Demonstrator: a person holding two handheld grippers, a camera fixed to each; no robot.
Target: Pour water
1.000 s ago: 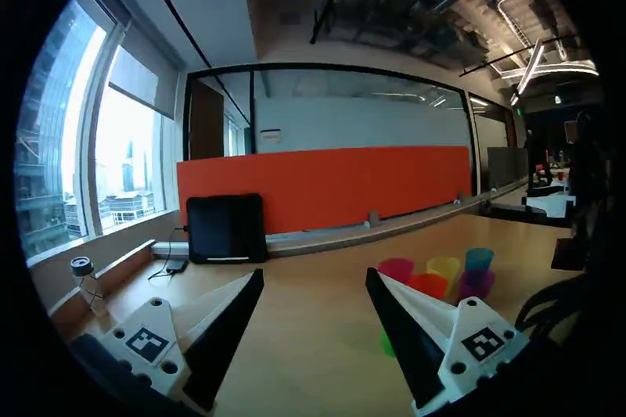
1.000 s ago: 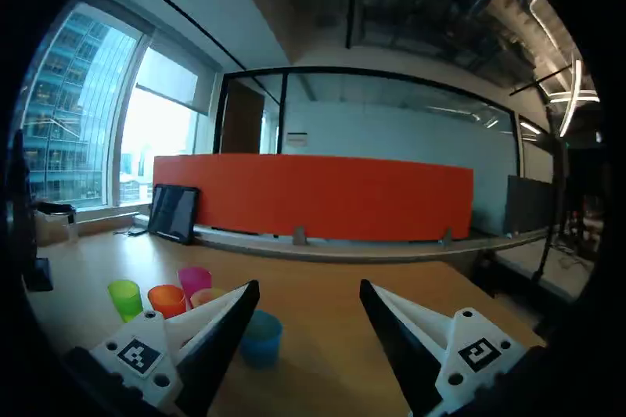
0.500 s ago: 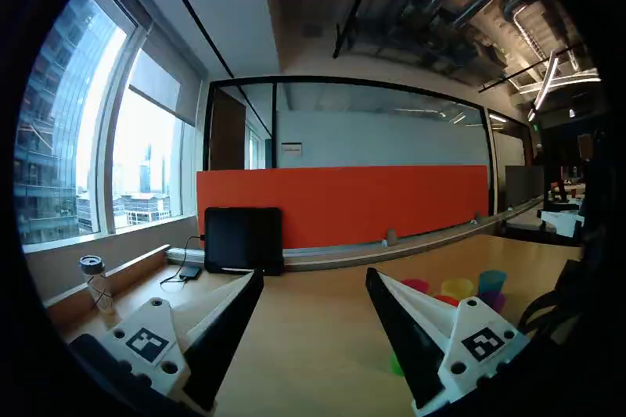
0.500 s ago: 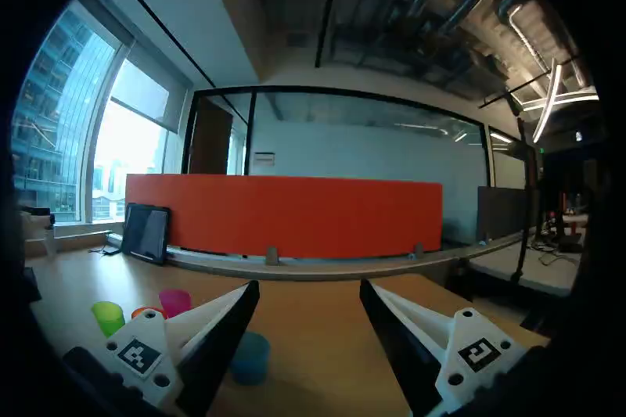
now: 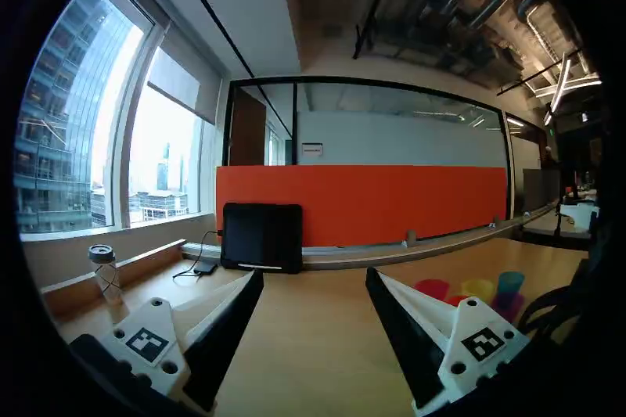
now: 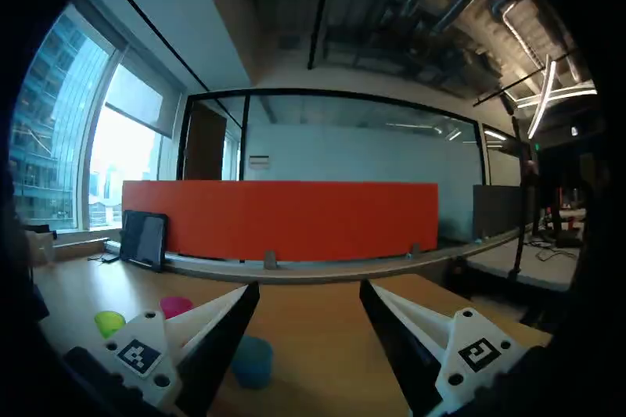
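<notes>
Several small coloured plastic cups stand on the wooden table [image 5: 313, 339]. In the left gripper view a pink cup [image 5: 432, 289], a yellow cup [image 5: 478, 289] and a blue cup [image 5: 510, 282] peek out behind my right-hand finger. In the right gripper view a blue cup [image 6: 252, 360] sits low between the fingers, with a green cup [image 6: 109, 323] and a pink cup [image 6: 176, 306] farther left. My left gripper [image 5: 313, 280] is open and holds nothing. My right gripper [image 6: 309, 292] is open too, empty, above the table.
A dark tablet [image 5: 262, 237] leans against the orange partition [image 5: 360, 202] at the table's back. A small clear jar [image 5: 104, 272] stands on the window ledge at left. Dark cables [image 5: 563, 300] lie at the right edge. Another desk [image 6: 524, 260] is off to the right.
Both views have tipped upward: the cups have slid lower and partly behind the fingers, and more ceiling shows. Both grippers stay open.
</notes>
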